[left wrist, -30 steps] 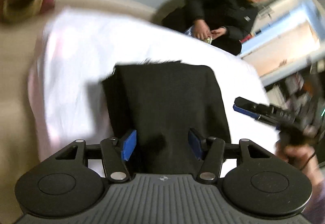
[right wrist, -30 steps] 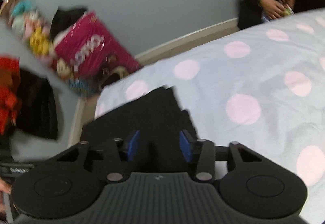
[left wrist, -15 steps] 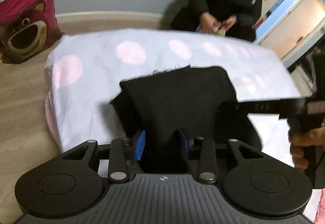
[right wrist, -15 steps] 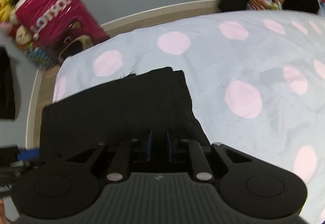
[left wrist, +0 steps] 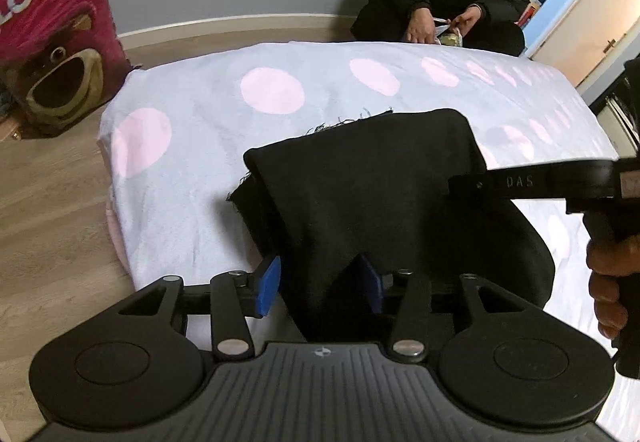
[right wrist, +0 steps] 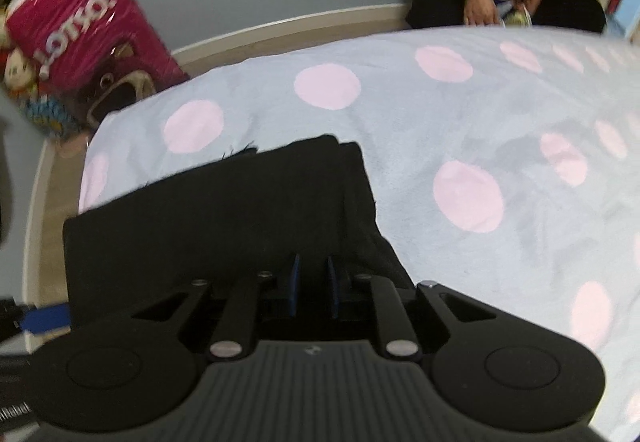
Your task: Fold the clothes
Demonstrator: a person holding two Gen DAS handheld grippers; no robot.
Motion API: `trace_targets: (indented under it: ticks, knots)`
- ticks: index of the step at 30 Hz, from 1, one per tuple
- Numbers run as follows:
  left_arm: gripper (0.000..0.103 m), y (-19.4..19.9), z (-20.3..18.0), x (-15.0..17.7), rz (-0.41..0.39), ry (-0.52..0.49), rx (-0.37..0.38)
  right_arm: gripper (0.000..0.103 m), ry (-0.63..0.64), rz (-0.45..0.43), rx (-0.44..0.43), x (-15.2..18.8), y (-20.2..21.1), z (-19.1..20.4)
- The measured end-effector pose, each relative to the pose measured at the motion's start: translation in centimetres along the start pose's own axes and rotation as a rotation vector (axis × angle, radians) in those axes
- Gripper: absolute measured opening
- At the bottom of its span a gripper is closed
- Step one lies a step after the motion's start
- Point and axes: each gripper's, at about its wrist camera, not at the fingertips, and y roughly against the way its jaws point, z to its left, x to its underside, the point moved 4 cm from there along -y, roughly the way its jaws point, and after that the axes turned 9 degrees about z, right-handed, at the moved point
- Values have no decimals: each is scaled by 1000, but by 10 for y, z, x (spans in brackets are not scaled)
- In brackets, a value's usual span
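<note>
Left wrist view: left gripper (left wrist: 320, 282) was wide 1 s ago, now pinches near edge of the black garment (left wrist: 380, 181) on dotted blanket (left wrist: 192, 145); right gripper (right wrist: 313, 284) also narrowed onto it; both grips set, fold prob. next.
</note>
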Motion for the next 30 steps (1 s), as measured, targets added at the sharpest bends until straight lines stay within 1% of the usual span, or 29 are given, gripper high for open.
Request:
trace_targets:
  ticks: [1,2,3,5,6,8,10,11,13,14,15,18,19,21,24,29,30]
  knots:
    - [42,6,0,3,-9,7,2,20,7,6,11,4,5,0]
    - [42,12,-1,7,-20,11,9,25,12,13,19,8,11,0]
    - [42,19,-2,10,-33,13,19,37,14,19,18,14,16,0]
    - [47,28,-8,19,-44,12,47,47,26,31,9,30,28,0]
    - [49,32,-12,23,-38,10,60,47,32,41,12,41,34,0]
    - [49,34,-22,33,2,1,88,47,45,67,26,63,45,-1]
    - [50,37,-32,41,45,-5,120,50,38,99,42,87,54,-5]
    - [52,40,-38,45,59,-16,134,53,28,116,50,101,58,-8]
    - [60,47,-53,54,66,-57,124,59,-2,142,57,127,67,-14]
    - [61,51,-61,58,64,-79,112,63,-17,157,59,142,72,-18]
    - [62,54,-69,63,61,-99,106,64,-31,169,63,158,78,-22]
    - [62,64,-94,83,84,-151,181,65,-73,195,74,206,97,-36]
    - [62,66,-105,92,93,-174,194,66,-92,200,81,225,105,-41]
    - [62,71,-131,113,103,-258,205,71,-127,207,94,260,121,-49]
    - [62,76,-169,146,119,-367,229,75,-173,212,102,310,143,-59]
    - [62,84,-222,204,164,-526,290,79,-253,214,124,390,173,-65]
    - [62,88,-232,215,159,-567,302,79,-271,211,133,405,179,-66]
